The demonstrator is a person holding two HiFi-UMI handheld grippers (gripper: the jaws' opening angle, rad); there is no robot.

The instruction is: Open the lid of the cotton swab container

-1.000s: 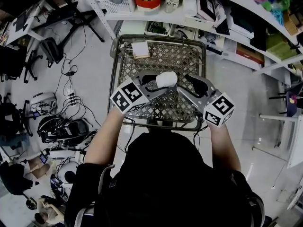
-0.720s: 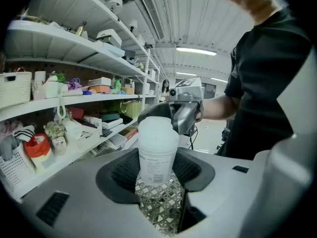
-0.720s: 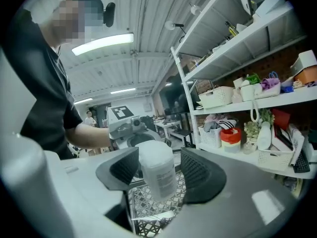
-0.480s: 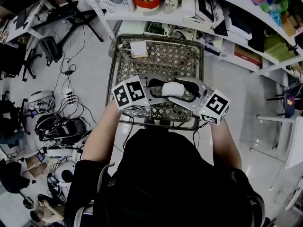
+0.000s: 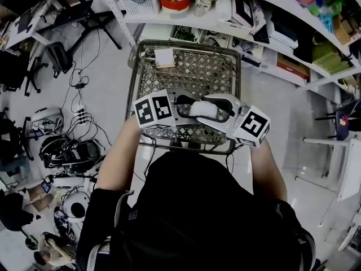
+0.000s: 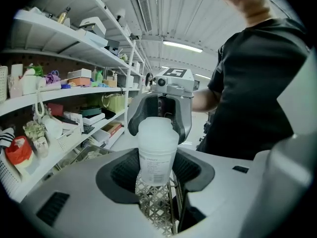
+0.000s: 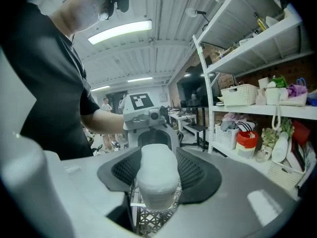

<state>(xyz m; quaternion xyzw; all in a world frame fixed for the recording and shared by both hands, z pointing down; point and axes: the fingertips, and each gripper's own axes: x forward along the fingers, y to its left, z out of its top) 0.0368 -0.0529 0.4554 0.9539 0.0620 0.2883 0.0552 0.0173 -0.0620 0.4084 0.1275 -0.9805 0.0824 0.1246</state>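
"What's in the left gripper (image 6: 157, 175)?"

"The cotton swab container (image 6: 157, 155), pinched between its fingers; past the fingertips the right gripper (image 6: 159, 108), jaws just closing, clasps the lid (image 6: 157, 130)."

Head view looks down; opposed close views share the container (image 5: 204, 108).

A test room dressed up as a shop.
White shelves (image 5: 186, 20) run around me, crowded with boxes, baskets and household bits, and a wire shopping cart (image 5: 135, 78) stands right below. Yet loose cables (image 5: 78, 95) and a power strip (image 5: 80, 116) sprawl over the pale floor, desks (image 7: 187, 119) stand further back, and a strip light (image 7: 121, 32) hangs under a corrugated ceiling (image 7: 148, 4).
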